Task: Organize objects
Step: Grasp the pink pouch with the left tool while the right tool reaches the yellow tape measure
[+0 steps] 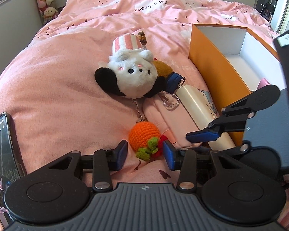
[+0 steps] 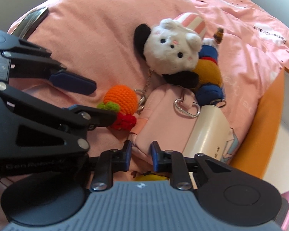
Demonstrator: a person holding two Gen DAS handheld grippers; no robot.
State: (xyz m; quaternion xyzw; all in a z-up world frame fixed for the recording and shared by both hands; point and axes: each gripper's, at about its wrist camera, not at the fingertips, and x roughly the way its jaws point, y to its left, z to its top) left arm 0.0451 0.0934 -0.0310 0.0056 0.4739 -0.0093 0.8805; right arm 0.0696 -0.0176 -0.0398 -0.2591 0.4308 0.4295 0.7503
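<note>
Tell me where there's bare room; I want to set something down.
Bare quilt lies between the phone and the plush. The orange box shows bare white floor. Crowded: plush, crochet orange, pink pouch, white bottle.

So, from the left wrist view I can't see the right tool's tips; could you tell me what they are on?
Observer: The right tool has its pads on either side of the pouch, at its near corner, and seems to pinch it.
Operator: Thank you. Is anything lying under that corner?
Observer: Yes, a yellow thing shows just below the pouch's edge; I cannot tell what it is.
</note>
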